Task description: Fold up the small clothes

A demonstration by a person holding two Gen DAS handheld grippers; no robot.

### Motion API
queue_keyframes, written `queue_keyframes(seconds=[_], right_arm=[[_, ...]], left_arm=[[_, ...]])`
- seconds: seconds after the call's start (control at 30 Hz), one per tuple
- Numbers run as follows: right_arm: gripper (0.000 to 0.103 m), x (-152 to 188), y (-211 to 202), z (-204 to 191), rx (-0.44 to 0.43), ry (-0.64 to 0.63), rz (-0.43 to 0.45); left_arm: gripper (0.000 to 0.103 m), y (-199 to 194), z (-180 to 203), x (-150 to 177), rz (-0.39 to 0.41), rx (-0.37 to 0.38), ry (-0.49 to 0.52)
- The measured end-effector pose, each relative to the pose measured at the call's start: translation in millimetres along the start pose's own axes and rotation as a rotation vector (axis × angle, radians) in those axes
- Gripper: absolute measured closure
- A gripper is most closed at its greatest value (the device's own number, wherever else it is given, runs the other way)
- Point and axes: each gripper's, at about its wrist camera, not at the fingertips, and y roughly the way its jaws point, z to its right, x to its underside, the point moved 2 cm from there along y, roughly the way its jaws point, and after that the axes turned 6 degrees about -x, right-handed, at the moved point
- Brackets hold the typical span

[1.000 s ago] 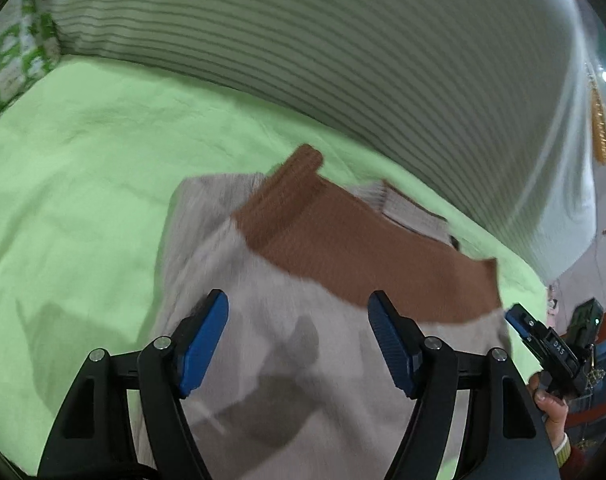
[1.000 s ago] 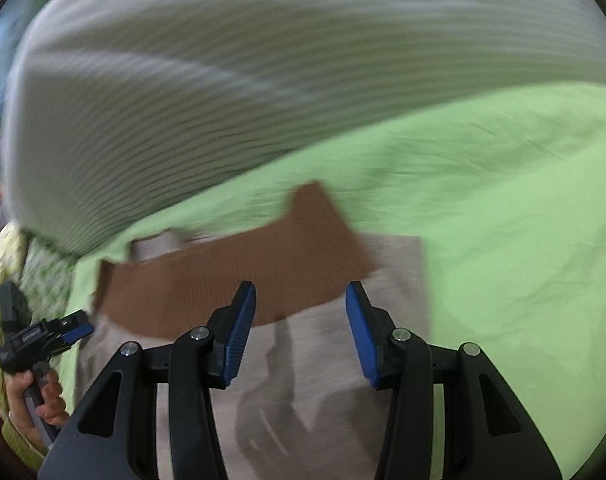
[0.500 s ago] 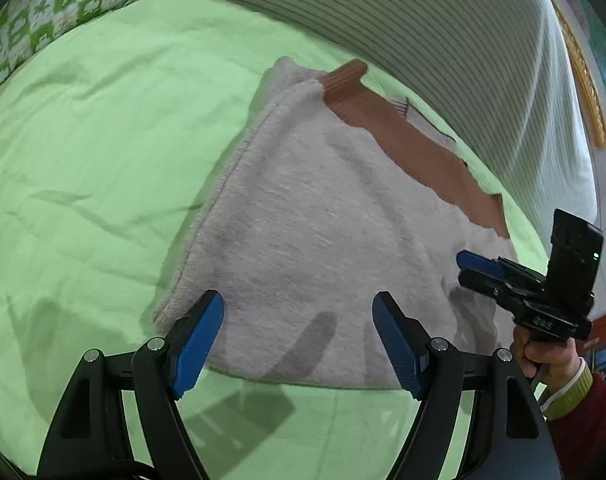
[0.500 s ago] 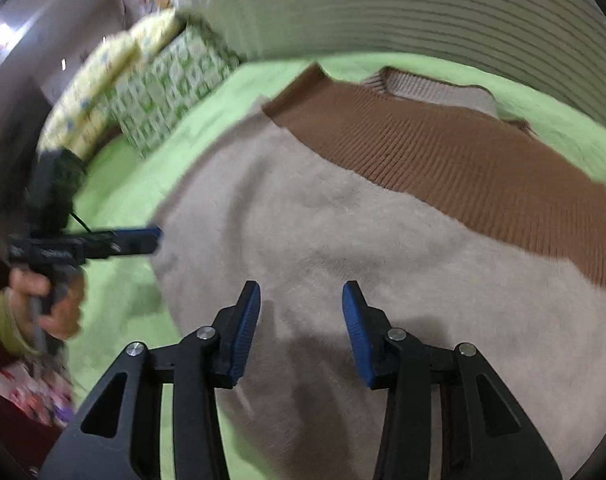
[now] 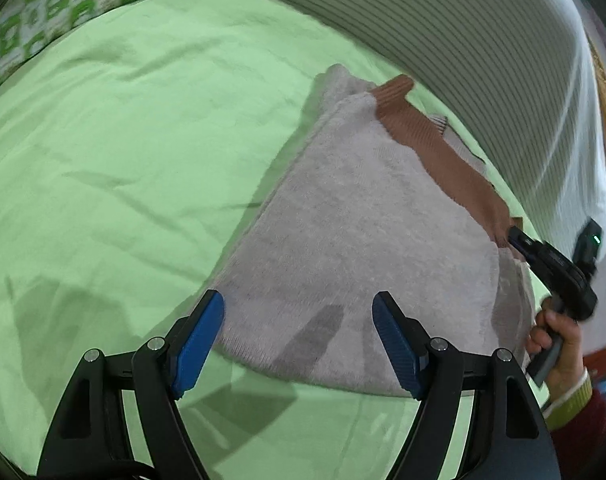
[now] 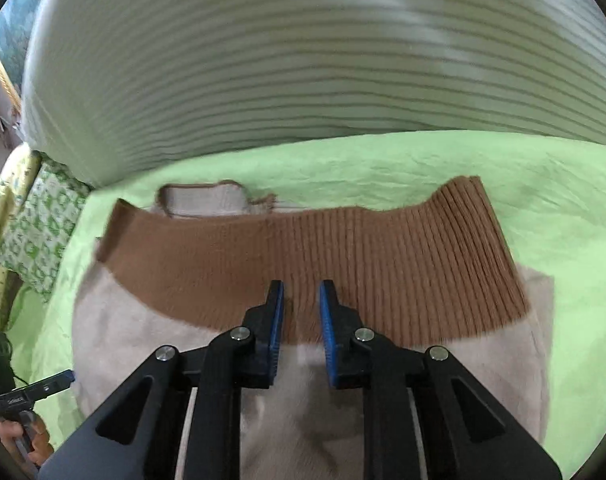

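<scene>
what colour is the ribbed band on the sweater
Brown, on the ribbed band; clearest in the right wrist view.

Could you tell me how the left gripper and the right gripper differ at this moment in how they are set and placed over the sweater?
The left gripper has its jaws spread wide, while the right gripper has its jaws drawn close with only a narrow gap. The left gripper sits at the sweater's plain beige near edge by the green sheet; the right gripper sits further in, at the brown ribbed band. Both have blue pads, and neither clearly holds fabric.
</scene>
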Motion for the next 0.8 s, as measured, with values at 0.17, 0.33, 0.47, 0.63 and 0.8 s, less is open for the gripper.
queue_keyframes(seconds=[0.17, 0.33, 0.47, 0.63, 0.8], right_arm=[[0.083, 21.5, -19.2, -18.8, -0.077, 0.022, 0.02], [0.083, 44.2, -17.9, -38.3, -0.124, 0.056, 0.003], [0.083, 57.8, -12.7, -45.4, -0.139, 0.103, -0.001], [0.083, 68.5, -17.1, -40.5, -0.144, 0.158, 0.01], [0.083, 64.8, -21.4, -33.7, -0.128, 0.166, 0.027]], left_arm=[[0.02, 1.0, -15.9, 15.0, -0.053, -0.028, -0.142], [0.02, 12.5, -26.5, 3.3, -0.081, 0.037, -0.203], [0.016, 22.2, -25.4, -6.9, -0.094, 0.086, -0.261], [0.016, 19.9, -31.8, 9.2, -0.014, 0.154, -0.423], [0.045, 22.8, -21.4, 14.1, 0.029, 0.17, -0.469]])
